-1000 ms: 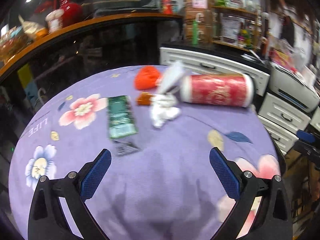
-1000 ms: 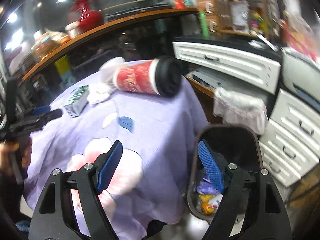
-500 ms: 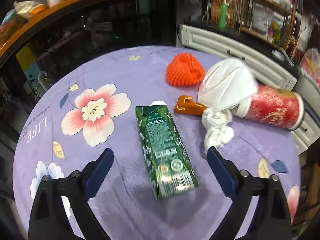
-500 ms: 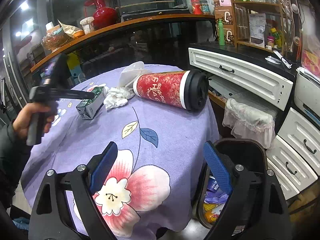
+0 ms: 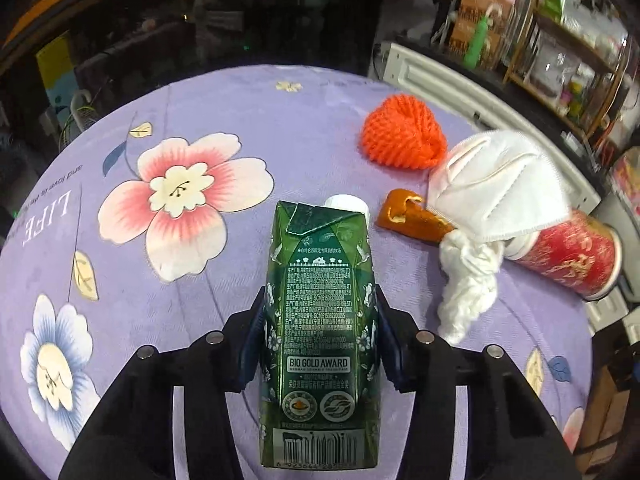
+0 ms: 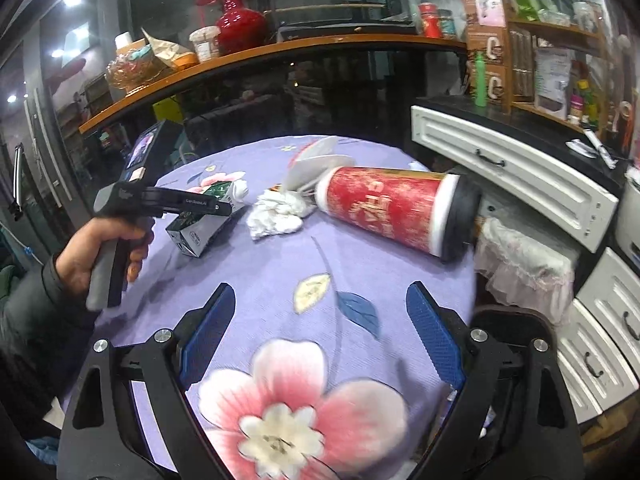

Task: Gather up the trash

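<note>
**One carton clamped, the rest of the litter waiting**

Five bits of rubbish lie on the purple flowered tablecloth (image 5: pixel 328 120). In the left wrist view the left gripper (image 5: pixel 320 336) has just been closing, and the green drink carton (image 5: pixel 320 320) now sits between its blue pads, which press both long sides near the middle. The carton lies flat on the cloth, cap end towards twelve o'clock.

It looks like thin board, probably empty and light, so it should lift easily; its walls would likely buckle under a hard squeeze. The glossy print may be a little slick, so the mid-body hold across the narrow width seems sound.

At one to two o'clock from the carton are the orange knitted piece (image 5: pixel 402 138), the white face mask (image 5: pixel 500 188), an orange-brown wrapper (image 5: pixel 412 220) and a crumpled white tissue (image 5: pixel 466 292), all soft and compressible. The red cup (image 5: pixel 568 258) lies on its side at three o'clock, rounder and likely to roll.

The right gripper (image 6: pixel 320 336) hangs released over the near edge of the table, nothing between its pads. The dark bin (image 6: pixel 516 320) is at its four o'clock.
</note>
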The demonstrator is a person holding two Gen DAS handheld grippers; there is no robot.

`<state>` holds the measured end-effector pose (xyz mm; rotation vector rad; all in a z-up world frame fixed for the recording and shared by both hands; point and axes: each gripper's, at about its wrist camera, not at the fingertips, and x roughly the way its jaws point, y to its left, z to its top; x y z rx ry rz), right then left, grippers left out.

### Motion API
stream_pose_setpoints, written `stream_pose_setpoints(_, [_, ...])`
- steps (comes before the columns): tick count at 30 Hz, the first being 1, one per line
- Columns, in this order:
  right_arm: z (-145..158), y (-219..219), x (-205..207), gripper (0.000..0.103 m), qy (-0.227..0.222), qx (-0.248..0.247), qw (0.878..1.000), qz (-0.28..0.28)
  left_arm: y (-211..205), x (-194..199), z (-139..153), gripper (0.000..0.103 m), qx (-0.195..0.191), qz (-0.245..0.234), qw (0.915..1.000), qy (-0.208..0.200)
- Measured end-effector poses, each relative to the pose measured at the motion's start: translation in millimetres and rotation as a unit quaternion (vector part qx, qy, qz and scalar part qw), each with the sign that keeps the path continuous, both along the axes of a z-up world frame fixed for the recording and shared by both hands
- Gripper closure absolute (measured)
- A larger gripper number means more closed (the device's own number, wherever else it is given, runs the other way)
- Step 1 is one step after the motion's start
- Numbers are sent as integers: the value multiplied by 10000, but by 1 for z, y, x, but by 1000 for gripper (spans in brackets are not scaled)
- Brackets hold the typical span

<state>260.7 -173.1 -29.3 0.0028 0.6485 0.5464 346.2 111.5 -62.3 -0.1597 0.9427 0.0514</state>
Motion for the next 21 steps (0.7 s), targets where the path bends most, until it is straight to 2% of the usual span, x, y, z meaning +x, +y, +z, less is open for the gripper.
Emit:
stream_pose_setpoints(2, [2,11,6,16,34,25,10000,73,-2,-11,5,55,-33,-28,9998,-181])
stream_pose_setpoints(6, [13,40,28,16,43,69,9997,234,-7,-36,18,55,-114,-69,9966,-813])
stream_pose_setpoints(10, [29,68,60,17,146,205,9991,341,-11,-51,31,55,51,57,9909,-1344])
stream_pose_setpoints(13, [39,85,93,17,222,341,9988,285,-7,-51,40,55,61,129,9886,-1502])
stream_pose_setpoints(15, [41,97,122,27,432,341,9983,194,0,-52,40,55,-59,200,9876,-1557])
stream_pose_setpoints(21, [28,107,188,47,1093,419,9926,-331,11,-52,36,55,-199,335,9873,-1538])
